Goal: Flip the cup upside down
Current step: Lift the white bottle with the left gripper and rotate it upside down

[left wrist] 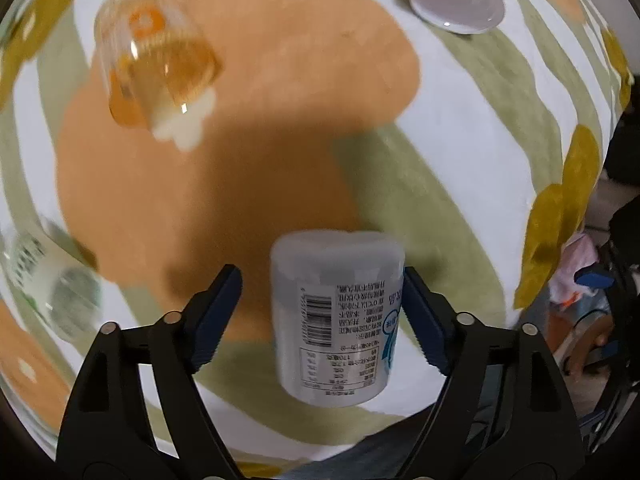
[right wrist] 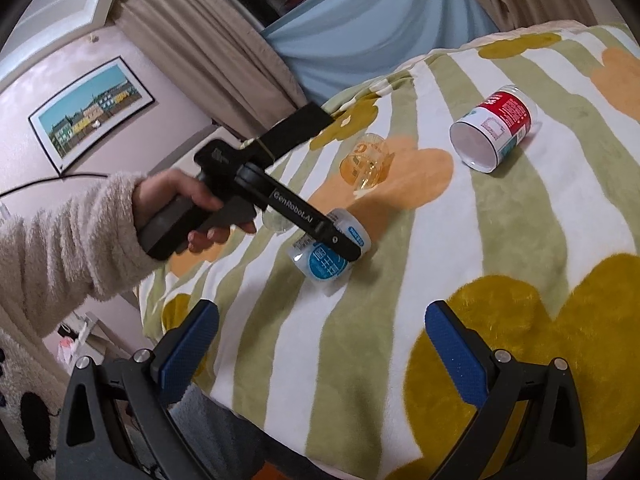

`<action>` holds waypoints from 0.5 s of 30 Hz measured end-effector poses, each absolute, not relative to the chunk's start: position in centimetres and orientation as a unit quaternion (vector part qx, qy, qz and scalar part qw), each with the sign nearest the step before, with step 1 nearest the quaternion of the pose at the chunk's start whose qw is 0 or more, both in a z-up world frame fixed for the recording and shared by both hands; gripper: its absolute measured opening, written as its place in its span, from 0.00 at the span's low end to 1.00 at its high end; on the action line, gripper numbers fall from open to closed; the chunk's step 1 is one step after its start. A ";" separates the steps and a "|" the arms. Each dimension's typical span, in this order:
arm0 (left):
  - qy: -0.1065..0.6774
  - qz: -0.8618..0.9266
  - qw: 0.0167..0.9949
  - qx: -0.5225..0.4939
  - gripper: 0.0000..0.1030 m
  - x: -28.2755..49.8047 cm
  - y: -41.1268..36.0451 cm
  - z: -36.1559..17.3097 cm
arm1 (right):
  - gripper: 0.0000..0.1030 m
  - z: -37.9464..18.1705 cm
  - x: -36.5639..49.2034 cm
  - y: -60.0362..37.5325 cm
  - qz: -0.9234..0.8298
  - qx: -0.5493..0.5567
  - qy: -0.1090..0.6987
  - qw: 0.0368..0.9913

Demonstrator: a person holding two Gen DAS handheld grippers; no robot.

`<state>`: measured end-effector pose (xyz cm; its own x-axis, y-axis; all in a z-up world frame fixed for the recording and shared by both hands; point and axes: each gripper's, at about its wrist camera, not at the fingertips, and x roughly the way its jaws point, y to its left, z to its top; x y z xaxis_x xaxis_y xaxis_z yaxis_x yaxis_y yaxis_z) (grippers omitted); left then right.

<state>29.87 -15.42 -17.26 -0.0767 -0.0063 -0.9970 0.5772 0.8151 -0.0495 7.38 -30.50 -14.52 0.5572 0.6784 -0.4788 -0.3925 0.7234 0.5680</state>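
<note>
Cup (left wrist: 336,316) between wide left tongs (left wrist: 322,312), untouched.

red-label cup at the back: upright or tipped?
Tipped. The red-label cup lies on its side on the blanket, open mouth facing the camera, white interior visible. Neither hand-held gripper is near it.

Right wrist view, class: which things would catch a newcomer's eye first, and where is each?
First the left gripper, held by a hand in a fluffy sleeve, its jaws astride a blue-labelled cup on the flowered blanket. Beyond lie a clear amber cup mid-blanket and a red-labelled cup on its side, far right.
</note>
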 end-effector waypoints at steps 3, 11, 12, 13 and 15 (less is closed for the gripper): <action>0.702 -0.224 0.643 0.207 0.83 30.1 -15.8 -17.0 | 1.00 -14.5 7.5 -30.3 0.311 0.192 0.356 0.860; 0.725 -0.222 0.627 0.181 0.82 29.8 -16.0 -18.7 | 1.00 -14.3 7.6 -29.8 0.312 0.185 0.354 0.862; 0.727 -0.225 0.625 0.177 0.74 29.8 -15.9 -18.8 | 1.00 -14.2 7.6 -29.7 0.311 0.182 0.355 0.862; 0.729 -0.233 0.622 0.163 0.54 29.9 -15.7 -18.8 | 1.00 -14.3 7.5 -29.7 0.311 0.181 0.356 0.863; 0.733 -0.241 0.623 0.128 0.55 30.3 -14.9 -18.5 | 1.00 -14.3 7.5 -29.6 0.309 0.179 0.357 0.863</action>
